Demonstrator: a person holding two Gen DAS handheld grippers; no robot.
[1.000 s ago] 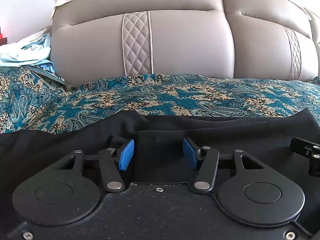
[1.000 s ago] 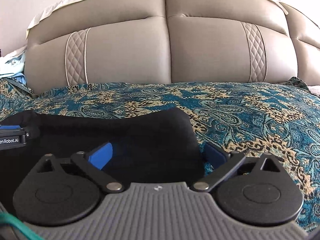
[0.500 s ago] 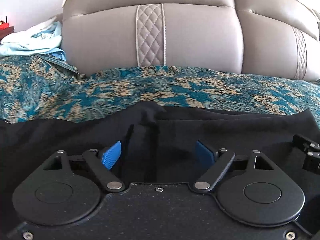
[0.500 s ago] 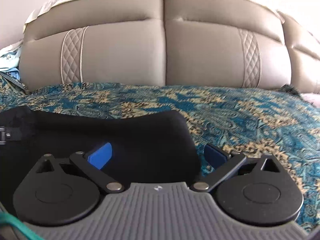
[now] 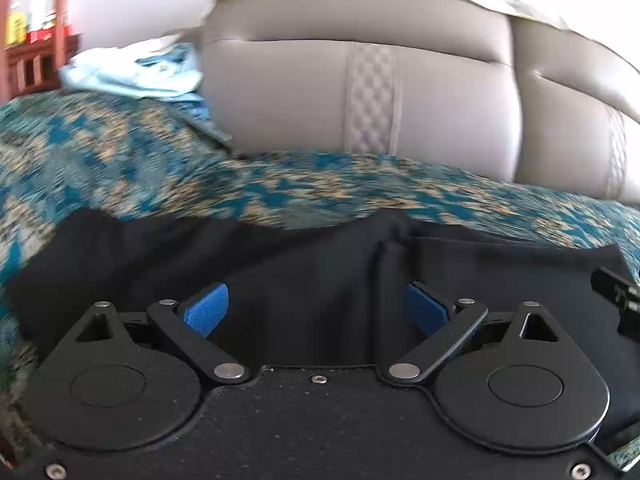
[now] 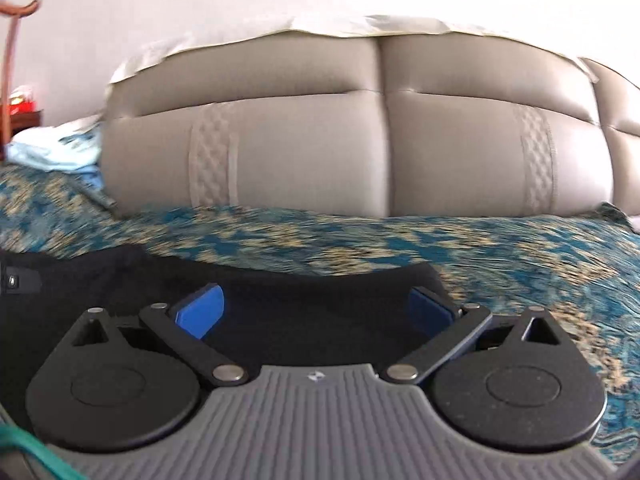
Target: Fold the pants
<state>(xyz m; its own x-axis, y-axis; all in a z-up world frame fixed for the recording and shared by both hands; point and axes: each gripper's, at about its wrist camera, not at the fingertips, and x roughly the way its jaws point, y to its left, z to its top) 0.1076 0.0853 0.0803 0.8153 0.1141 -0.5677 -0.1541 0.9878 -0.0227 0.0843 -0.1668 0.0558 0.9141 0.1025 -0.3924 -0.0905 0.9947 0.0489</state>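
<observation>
Released since a second ago, the left gripper (image 5: 316, 306) is opening, pads clear of the pants (image 5: 304, 272). Right gripper (image 6: 316, 310) gapes wide. Pants lie under both on the bed (image 5: 120, 168).

Matt black cloth pants (image 5: 320, 272) lie between the jaws, patterned woven bedspread (image 5: 280, 188) beyond them, then a smooth, faintly glossy leather-look headboard (image 5: 288, 92).
</observation>
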